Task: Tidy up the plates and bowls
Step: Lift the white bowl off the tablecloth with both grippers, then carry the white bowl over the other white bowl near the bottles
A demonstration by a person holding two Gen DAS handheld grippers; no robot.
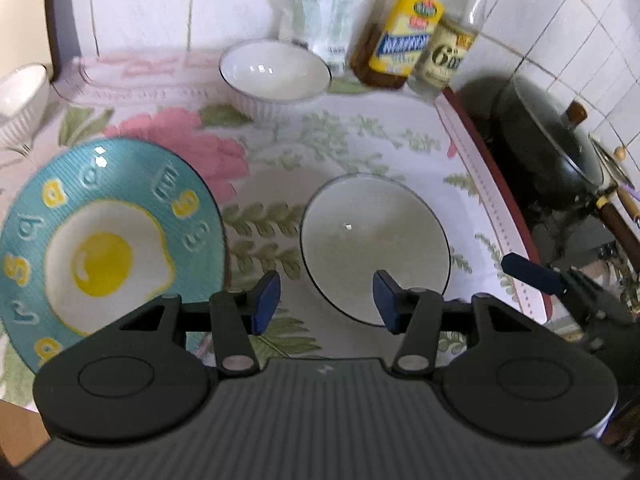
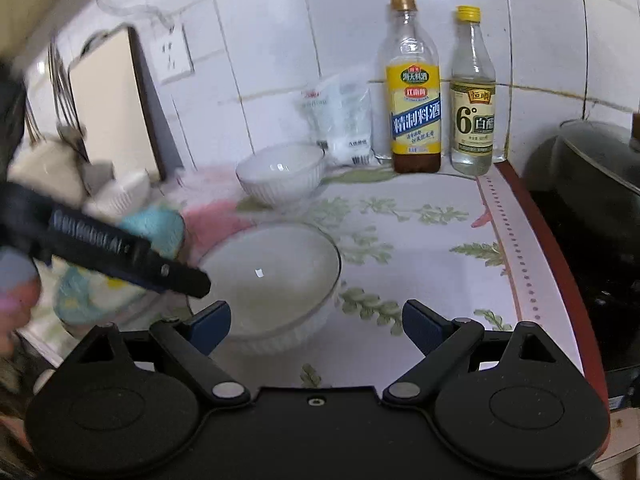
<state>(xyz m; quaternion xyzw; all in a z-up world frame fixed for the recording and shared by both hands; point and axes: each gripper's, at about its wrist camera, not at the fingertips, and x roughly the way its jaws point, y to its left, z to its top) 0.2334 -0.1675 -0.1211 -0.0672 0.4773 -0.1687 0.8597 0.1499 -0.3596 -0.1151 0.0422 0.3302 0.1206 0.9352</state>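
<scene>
Two white bowls sit on the floral-clothed counter (image 1: 360, 140). Larger bowl (image 1: 374, 246), dark-rimmed, near the front edge toward the right side. Smaller ribbed bowl (image 1: 275, 74) stands toward the back edge, close to the tiled wall (image 2: 260, 40). Teal plate (image 1: 108, 240) with a fried-egg print lies at the front left, tilted in the left wrist view; whether it rests flat I cannot tell. Third ribbed bowl (image 1: 22, 100) at the far left, partly cut off.

Left gripper (image 1: 326, 300): jaws apart, nothing between the blue pads, poised above the gap between plate and larger bowl. Right gripper (image 2: 316, 326): jaws wide, empty, the larger bowl just beyond them, not touching.

Back right corner: cooking-wine bottle (image 2: 414, 96), white vinegar bottle (image 2: 473, 100), a clear plastic packet (image 2: 344, 120) to their left. Lidded black wok (image 1: 548, 148) off the right edge.
</scene>
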